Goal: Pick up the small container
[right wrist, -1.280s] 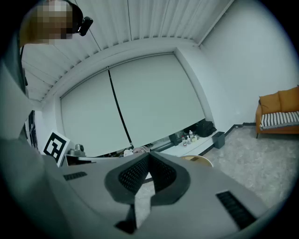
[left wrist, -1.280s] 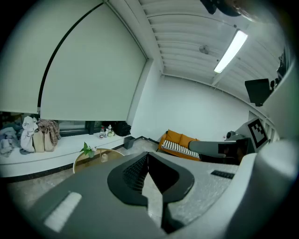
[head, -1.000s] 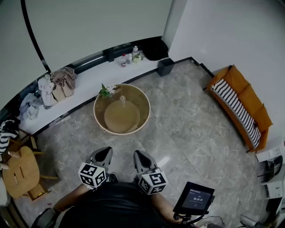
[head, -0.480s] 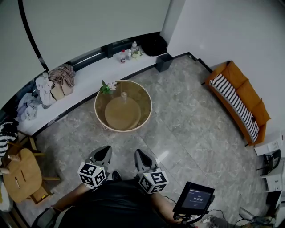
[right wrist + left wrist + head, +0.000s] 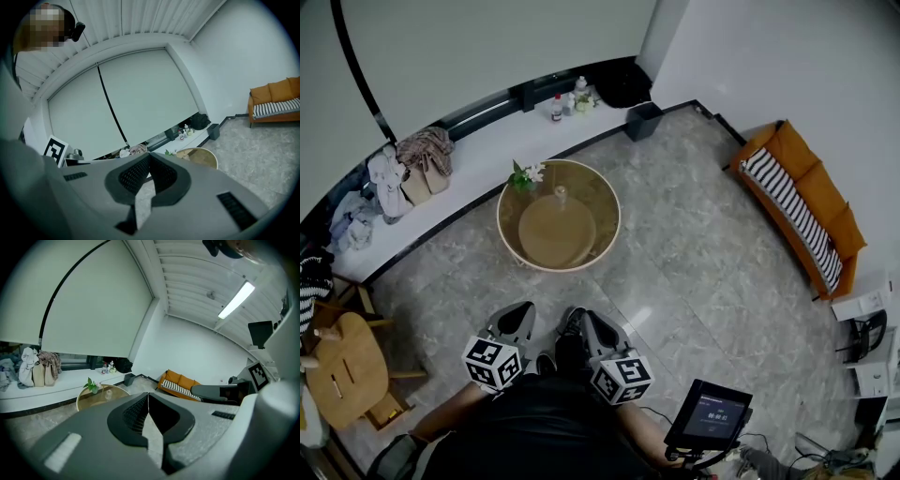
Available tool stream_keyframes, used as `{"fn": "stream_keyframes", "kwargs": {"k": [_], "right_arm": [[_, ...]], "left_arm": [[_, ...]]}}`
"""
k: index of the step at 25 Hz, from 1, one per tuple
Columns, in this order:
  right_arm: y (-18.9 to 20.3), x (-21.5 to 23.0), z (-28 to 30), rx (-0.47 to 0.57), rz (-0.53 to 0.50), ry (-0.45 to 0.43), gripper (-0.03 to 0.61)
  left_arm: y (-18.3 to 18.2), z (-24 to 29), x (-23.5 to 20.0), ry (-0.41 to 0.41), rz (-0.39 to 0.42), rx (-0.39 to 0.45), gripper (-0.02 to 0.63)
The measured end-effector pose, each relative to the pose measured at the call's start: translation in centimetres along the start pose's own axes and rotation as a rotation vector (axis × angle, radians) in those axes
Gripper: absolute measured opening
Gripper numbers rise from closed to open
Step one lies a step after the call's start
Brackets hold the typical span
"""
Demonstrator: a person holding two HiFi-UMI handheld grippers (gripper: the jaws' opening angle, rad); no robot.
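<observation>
Low before the person's chest, the left gripper (image 5: 517, 319) and the right gripper (image 5: 593, 330) sit side by side, a little apart, both pointing toward the round table (image 5: 607, 204). Each gripper's own view shows its jaws closed tip to tip, with nothing between them.

The small container (image 5: 561, 196) stands on the table's far half, near a small potted plant (image 5: 523, 173) at the rim, and well apart from both grippers. Between the gripper tips and the table's near rim lies a bare stretch of grey marble floor (image 5: 694, 281).

The table's far edge comes near the white ledge (image 5: 487, 173) that curves along the wall and carries bags (image 5: 422, 164) and bottles (image 5: 567, 103). A dark bin (image 5: 642, 120) sits at the ledge's right end.

To the right, open floor runs up to an orange sofa (image 5: 806, 206) against the wall. To the left, a wooden stool (image 5: 342, 361) stands near the left gripper's side. A screen (image 5: 708, 414) on a stand sits just right of the right gripper.
</observation>
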State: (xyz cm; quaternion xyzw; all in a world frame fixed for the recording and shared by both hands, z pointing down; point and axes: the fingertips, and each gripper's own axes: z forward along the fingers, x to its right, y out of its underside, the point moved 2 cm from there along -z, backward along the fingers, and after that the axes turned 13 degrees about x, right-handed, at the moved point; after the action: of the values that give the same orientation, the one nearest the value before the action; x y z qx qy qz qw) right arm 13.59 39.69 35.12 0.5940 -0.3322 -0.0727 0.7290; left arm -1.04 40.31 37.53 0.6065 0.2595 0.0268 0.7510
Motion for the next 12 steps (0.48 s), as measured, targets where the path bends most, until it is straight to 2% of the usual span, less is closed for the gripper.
{"fn": "stream_keyframes", "kwargs": {"k": [8,12], "right_arm": [[-0.4,-0.2,7.1,-0.009,-0.001,-0.116,0.006],[-1.3,1.2,11.1,-0.006,0.016,-0.147,0.006]], "left_arm": [[-2.2,2.1,-5.0,-0.113,0.024,0.01,0.002],[-2.9,5.4,-6.8,-0.12,0.023,-0.004,0.002]]}}
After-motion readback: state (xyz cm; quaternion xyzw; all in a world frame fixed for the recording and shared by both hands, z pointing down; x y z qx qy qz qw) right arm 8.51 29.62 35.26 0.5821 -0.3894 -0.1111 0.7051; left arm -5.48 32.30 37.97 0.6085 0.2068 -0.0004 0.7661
